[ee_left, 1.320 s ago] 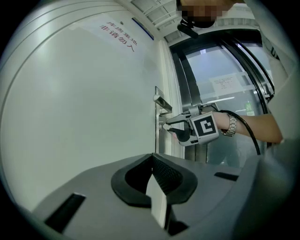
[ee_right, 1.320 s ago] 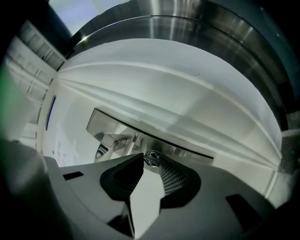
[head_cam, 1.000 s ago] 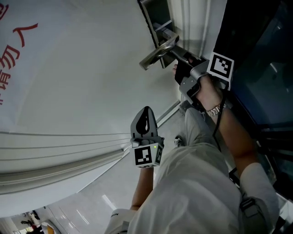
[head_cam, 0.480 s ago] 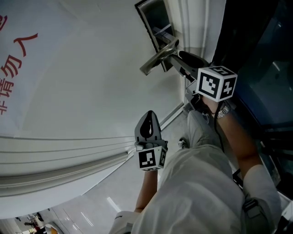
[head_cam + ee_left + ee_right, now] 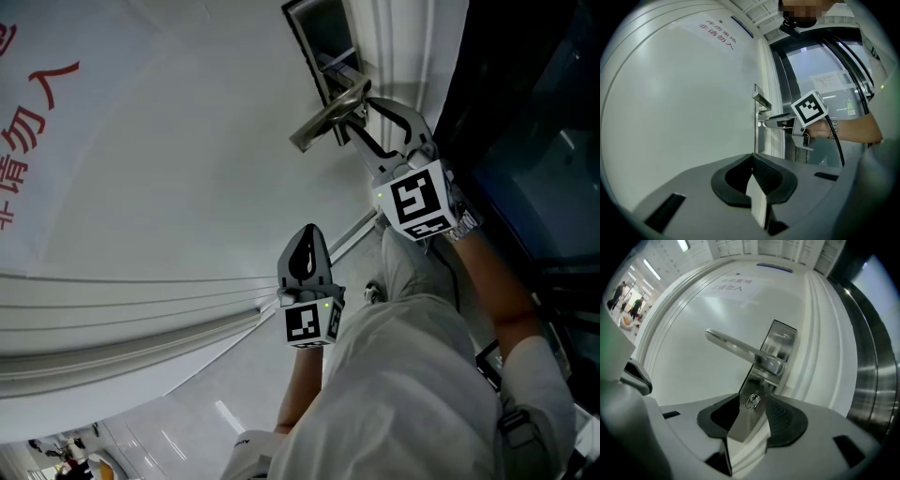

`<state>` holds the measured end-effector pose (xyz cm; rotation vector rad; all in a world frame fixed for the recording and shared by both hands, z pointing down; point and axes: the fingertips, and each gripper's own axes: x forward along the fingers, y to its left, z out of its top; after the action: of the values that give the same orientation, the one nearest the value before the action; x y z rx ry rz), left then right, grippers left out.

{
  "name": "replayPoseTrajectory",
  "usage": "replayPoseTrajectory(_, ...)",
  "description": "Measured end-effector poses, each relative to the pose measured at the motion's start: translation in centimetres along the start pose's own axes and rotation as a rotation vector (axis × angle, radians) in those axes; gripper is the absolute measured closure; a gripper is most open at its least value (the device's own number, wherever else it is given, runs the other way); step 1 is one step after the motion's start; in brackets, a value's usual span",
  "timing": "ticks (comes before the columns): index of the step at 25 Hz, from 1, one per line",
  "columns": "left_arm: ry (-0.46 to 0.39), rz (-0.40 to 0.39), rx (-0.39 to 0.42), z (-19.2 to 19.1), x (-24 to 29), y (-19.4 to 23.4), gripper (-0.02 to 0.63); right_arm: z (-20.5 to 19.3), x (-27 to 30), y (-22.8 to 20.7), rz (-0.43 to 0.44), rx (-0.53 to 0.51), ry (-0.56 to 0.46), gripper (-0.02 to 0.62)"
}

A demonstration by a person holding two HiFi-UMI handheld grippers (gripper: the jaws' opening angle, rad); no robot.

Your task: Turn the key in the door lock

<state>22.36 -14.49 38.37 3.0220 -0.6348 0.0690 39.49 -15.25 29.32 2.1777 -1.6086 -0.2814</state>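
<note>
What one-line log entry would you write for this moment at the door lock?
right gripper: jaws just been opening, either side of key, not gripping | key: in lock under handle | left gripper: shut, empty

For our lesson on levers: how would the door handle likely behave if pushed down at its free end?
The handle looks like polished metal, so it is probably stiff and rather slippery under a pad. It is long and joins the plate at one end only, so a push near its free end should swing it fairly easily.
</note>
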Motion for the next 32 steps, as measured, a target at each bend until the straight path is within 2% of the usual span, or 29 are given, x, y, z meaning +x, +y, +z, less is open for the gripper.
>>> replayPoseTrajectory(5, -0.008, 0.006, 0.000, 0.1, -0.1, 0.3, 0.597, -0.1, 0.1, -0.3, -0.071, -0.219, 0.021, 0.445)
replayPoseTrajectory(11, 0.002, -0.002, -0.003, -0.1, 0.1, 0.2, 0.597, -1.2, 0.5, 1.0, -0.060, -0.430, 0.066, 0.445)
replayPoseTrajectory(16, 0.003, -0.021, -0.004, -0.3, 0.1, -0.4, 0.597, -1.0, 0.7, 1.2, -0.128, -0.611, 0.048, 0.445)
replayPoseTrajectory(19, 0.020, -0.016, -0.007, -0.8, -0.2, -0.2, 0.597, -1.1, 0.9, 1.1, -0.138, -0.647, 0.049, 0.445)
replayPoseTrajectory(32, 0.002, -0.013, -0.013, -0.5, -0.4, 0.4, 0.597, -1.7, 1.6, 0.5, -0.178, -0.730, 0.068, 0.446)
